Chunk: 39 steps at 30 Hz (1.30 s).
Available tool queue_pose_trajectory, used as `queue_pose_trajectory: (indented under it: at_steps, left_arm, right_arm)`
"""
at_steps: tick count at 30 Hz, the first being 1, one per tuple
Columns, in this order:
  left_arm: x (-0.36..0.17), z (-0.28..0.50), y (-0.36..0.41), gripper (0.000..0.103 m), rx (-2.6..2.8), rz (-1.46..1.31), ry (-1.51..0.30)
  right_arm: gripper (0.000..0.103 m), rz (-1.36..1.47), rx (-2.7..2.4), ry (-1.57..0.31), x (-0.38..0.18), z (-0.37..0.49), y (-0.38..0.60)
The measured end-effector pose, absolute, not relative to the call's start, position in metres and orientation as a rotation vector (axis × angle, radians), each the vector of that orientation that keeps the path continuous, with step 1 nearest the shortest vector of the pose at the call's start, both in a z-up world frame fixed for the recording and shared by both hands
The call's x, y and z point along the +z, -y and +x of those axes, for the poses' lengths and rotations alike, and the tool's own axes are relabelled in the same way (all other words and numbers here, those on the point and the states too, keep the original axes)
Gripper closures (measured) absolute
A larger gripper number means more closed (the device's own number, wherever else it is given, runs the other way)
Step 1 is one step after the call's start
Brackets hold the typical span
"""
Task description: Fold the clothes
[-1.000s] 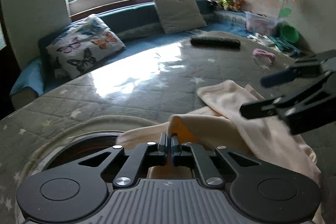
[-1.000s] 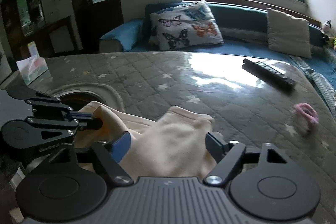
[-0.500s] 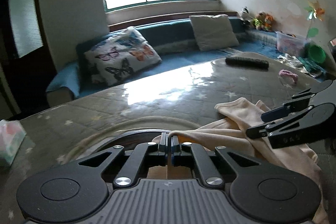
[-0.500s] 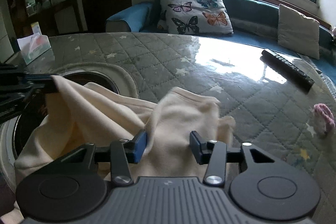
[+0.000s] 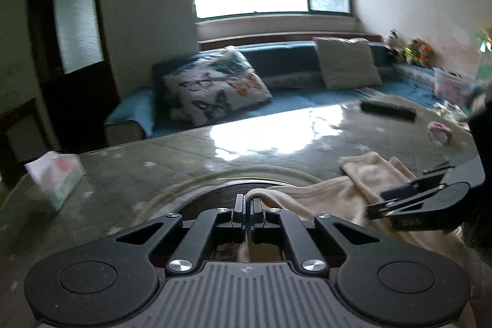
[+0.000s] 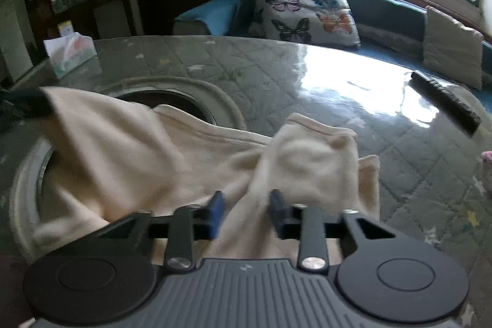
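Note:
A cream garment (image 6: 129, 149) lies rumpled on the grey quilted table (image 6: 307, 88), partly over a round dark recess (image 6: 181, 102). My left gripper (image 5: 247, 205) is shut on one corner of the garment (image 5: 310, 199) and holds it lifted and stretched; in the right wrist view it shows as a dark blur (image 6: 26, 106) at the far left. My right gripper (image 6: 246, 205) is over the bunched middle, its jaws closing on a raised fold that fills the gap between the pads. It also appears at the right of the left wrist view (image 5: 409, 202).
A tissue box (image 6: 69, 53) stands at the table's far left. A black remote (image 6: 446, 103) and a small pink item (image 5: 439, 129) lie at the right. Behind the table runs a blue sofa with a butterfly pillow (image 6: 304, 13).
My left gripper has drawn the garment's corner up and to the left, stretching the cloth. The right gripper's jaws have narrowed from wide apart to close around a fold.

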<state>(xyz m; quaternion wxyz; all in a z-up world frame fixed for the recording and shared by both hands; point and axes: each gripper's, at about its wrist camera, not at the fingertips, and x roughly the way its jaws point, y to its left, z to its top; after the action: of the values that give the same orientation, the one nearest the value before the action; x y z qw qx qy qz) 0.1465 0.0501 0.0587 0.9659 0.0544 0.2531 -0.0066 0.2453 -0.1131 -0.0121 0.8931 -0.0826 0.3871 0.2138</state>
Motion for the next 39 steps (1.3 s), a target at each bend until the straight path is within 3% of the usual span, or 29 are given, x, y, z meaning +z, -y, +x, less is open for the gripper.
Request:
queue_pose_trajectory:
  at_steps: [2,5,14,20,25,26,30,35,39]
  left_arm:
    - [0.062,0.134,-0.062,0.1,0.024,0.086,-0.502]
    - [0.064,0.114,-0.081,0.1,0.087,0.044,-0.507]
    - [0.051,0.056,-0.132,0.1,0.237,-0.051,-0.573]
    - [0.033,0.031,-0.144,0.1,0.264,-0.079,-0.659]
    - [0.026,0.024,-0.148,0.092,0.291,-0.093,-0.704]
    - [0.027,0.024,-0.147,0.09,0.292,-0.089,-0.702]
    - [0.03,0.023,-0.145,0.065,0.312,-0.057,-0.689]
    - [0.032,0.022,-0.15,0.048,0.336,-0.049,-0.69]
    - [0.033,0.023,-0.152,0.042,0.341,-0.042,-0.692]
  right_arm:
    - [0.096,-0.157,0.426,-0.795,-0.009,0.243,0.12]
    - [0.1,-0.132,0.392,-0.763,-0.001,0.233,0.137]
    - [0.101,-0.031,0.22,-0.671,0.025,0.184,0.233]
    - [0.1,0.039,0.082,-0.728,0.007,0.136,0.286]
    - [0.087,0.083,0.014,-0.8,-0.013,0.119,0.312]
    - [0.078,0.077,0.009,-0.793,-0.011,0.119,0.312]
    - [0.059,0.032,0.01,-0.755,-0.006,0.121,0.305]
    - [0.044,-0.073,0.036,-0.759,-0.014,0.138,0.285]
    - [0.032,-0.167,0.028,-0.74,-0.022,0.155,0.274]
